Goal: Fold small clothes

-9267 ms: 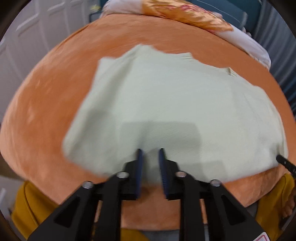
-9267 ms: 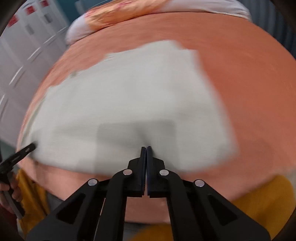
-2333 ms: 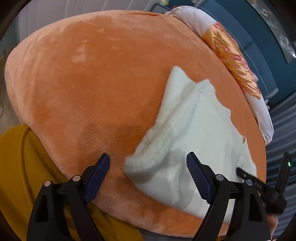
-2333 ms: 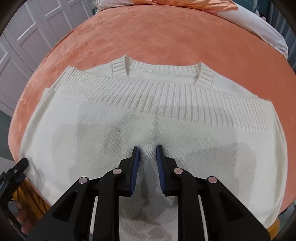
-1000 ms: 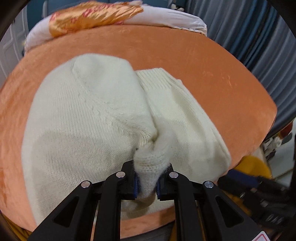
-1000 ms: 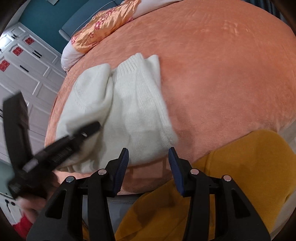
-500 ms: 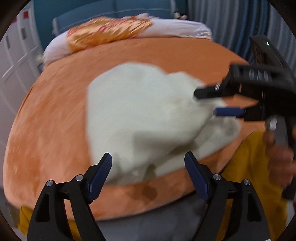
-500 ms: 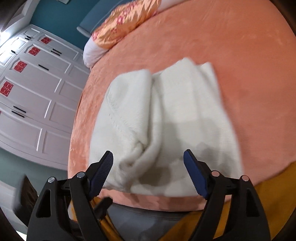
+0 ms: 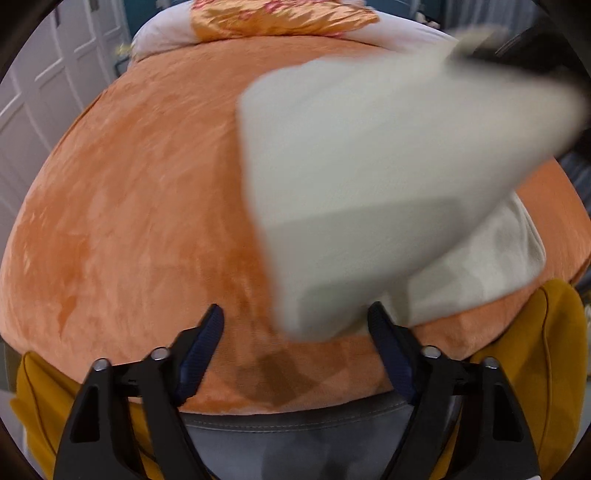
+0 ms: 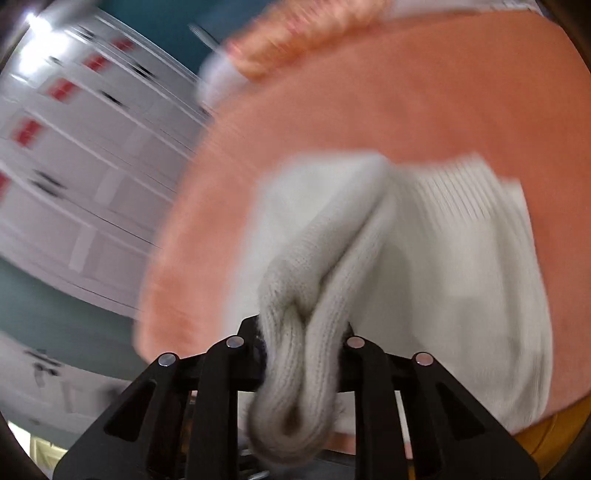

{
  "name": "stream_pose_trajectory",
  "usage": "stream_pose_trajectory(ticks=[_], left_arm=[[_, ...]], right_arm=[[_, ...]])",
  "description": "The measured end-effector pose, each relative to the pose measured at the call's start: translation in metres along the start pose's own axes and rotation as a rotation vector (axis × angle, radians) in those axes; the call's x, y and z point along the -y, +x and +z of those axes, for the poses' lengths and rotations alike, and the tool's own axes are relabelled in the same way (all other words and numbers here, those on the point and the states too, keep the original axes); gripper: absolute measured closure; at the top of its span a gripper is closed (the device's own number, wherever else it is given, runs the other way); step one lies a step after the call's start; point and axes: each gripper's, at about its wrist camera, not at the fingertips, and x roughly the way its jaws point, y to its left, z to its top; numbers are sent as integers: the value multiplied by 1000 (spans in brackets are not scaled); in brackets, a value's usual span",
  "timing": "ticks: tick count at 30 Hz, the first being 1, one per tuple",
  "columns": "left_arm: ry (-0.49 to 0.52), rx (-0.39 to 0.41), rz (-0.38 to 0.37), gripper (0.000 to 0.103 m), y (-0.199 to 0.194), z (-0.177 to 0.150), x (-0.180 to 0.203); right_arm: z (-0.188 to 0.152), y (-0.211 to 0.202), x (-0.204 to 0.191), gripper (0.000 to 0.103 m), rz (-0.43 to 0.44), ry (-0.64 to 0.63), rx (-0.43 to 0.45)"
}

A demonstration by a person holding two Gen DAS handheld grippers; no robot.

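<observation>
A cream knit sweater [image 9: 369,177] lies partly folded on the orange plush bed cover [image 9: 129,221], with one part lifted and blurred in the left wrist view. My left gripper [image 9: 295,354] is open and empty at the near bed edge, just below the sweater's lower corner. My right gripper [image 10: 304,339] is shut on a bunched fold of the sweater [image 10: 306,314], which bulges out between the jaws. The rest of the sweater [image 10: 461,258] trails away over the bed. The right gripper shows only as a dark blur at the top right of the left wrist view.
An orange patterned pillow [image 9: 280,18] on a white one lies at the head of the bed. White panelled wardrobe doors [image 10: 74,166] stand to the left. Mustard-yellow clothing [image 9: 535,350] and grey fabric [image 9: 295,435] of the person are at the near bed edge.
My right gripper went from wide open above the sweater to shut on a bunched fold, and is lifting it. My left gripper stays open after letting go of the sweater.
</observation>
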Motion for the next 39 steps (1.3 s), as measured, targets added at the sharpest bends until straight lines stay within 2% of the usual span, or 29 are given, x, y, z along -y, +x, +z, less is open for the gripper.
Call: stream_pose_trajectory(ticks=[3,4,5,7,8,10,11,12,18,25,28,29,30,32,33,35,36,38,39], left_arm=[[-37,-11,-90,53,-2,2,-5],[-32,-16,-90,56,-1,4,-4],[-15,-25,-84,64,1,5,2],[1,-64,-72,77,12,4,9],[-9,-98,-69,79,22,3,11],[-13,-119,-59,79,30,2,13],[-4,-117,-48,79,30,3,14],[3,-116,-41,79,30,4,15],[17,-106,-52,79,6,2,21],[45,-30,-69,79,-38,3,32],[56,35,-95,74,-54,13,43],[65,61,-96,68,-57,19,49],[69,71,-92,64,-56,24,52],[70,75,-85,63,-51,34,60],[66,76,-86,63,-48,37,63],[62,72,-67,63,-38,47,67],[60,68,-59,63,-34,50,70],[52,53,-43,63,-25,54,73],[50,51,-37,63,-23,54,73]], right_arm=[[4,-54,-18,85,21,-82,142],[2,-63,-16,85,14,-93,164],[-5,-73,-5,85,-27,-92,182],[-23,-66,38,85,-155,-51,138],[-33,-56,62,85,-200,-5,99],[-57,-26,121,85,-272,137,-9],[-72,-17,143,85,-256,188,-20],[-80,-19,149,85,-202,209,21],[-75,-16,129,79,-266,142,7],[-77,-61,127,65,-261,182,53],[-72,-72,124,56,-258,183,88],[-70,-73,124,55,-257,176,94],[-66,-70,123,54,-259,169,93],[-55,-60,121,51,-262,147,88],[-51,-56,121,46,-268,139,89],[-38,-39,125,45,-285,126,66],[-33,-35,128,49,-288,124,57],[-21,-22,130,90,-315,104,32],[-16,-23,128,93,-285,98,26]])
